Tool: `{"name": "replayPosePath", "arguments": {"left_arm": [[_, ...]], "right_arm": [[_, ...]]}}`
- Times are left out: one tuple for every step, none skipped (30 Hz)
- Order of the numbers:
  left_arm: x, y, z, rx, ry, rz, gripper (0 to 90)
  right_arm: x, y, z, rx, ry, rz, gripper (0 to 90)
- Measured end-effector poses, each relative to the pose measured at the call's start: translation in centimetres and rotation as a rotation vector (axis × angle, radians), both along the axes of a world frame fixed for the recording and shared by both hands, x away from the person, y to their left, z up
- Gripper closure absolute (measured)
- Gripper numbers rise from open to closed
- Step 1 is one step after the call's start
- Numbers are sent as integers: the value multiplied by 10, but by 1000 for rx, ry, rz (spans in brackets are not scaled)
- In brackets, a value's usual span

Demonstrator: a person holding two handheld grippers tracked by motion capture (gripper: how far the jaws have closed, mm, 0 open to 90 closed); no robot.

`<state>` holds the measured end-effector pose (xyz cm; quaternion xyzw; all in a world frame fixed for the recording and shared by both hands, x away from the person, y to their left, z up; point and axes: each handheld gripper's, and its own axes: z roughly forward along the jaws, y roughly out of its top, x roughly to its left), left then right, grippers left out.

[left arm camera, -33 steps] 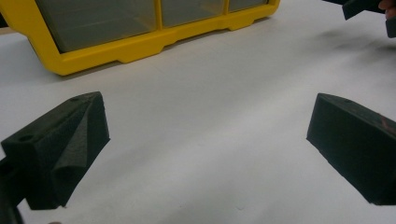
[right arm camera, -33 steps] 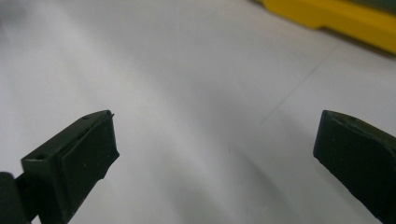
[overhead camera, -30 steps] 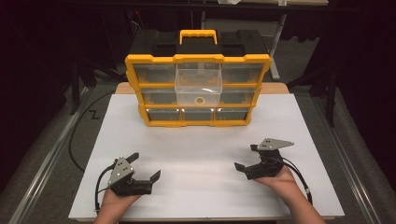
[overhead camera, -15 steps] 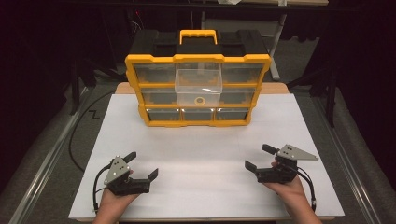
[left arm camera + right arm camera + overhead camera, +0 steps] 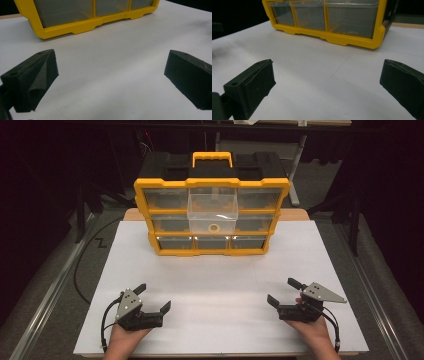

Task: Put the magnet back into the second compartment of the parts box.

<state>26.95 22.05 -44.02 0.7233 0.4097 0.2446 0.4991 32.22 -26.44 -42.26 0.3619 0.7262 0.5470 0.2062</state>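
A yellow organiser case (image 5: 211, 210) with clear drawers stands upright at the back of the white table (image 5: 215, 280). Its middle clear drawer (image 5: 212, 210) is pulled out, with a small yellow ring (image 5: 215, 227) lying inside. My left gripper (image 5: 152, 297) rests open near the front left edge, nothing between its jaws. My right gripper (image 5: 282, 292) rests open near the front right edge, also holding nothing. In the left gripper view the case's bottom row (image 5: 87, 15) lies ahead of the spread jaws. In the right gripper view the same case's bottom row (image 5: 327, 20) shows beyond the open jaws.
A black cable (image 5: 82, 265) loops off the table's left side. Dark stands and a metal rail (image 5: 45, 295) flank the table. White tabletop stretches between the grippers and the case.
The right hand and gripper have drawn back toward the front edge and a little to the right. The left gripper has barely shifted.
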Motion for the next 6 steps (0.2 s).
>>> {"name": "replayPosePath", "arguments": {"left_arm": [[0,0,0,4,4,-4,3],[-1,0,0,5,3,-7,3],[-1,0,0,2,2,-7,3],[-1,0,0,2,1,-8,3],[-2,1,0,1,1,-8,3],[-2,1,0,0,2,-9,3]], "right_arm": [[-1,1,0,-11,-3,2,2],[-1,3,0,-22,-7,6,2],[-2,4,0,-25,-8,11,2],[-3,4,0,-26,-11,7,2],[-4,4,1,-26,-16,4,2],[-4,4,1,-24,-18,3,2]]}}
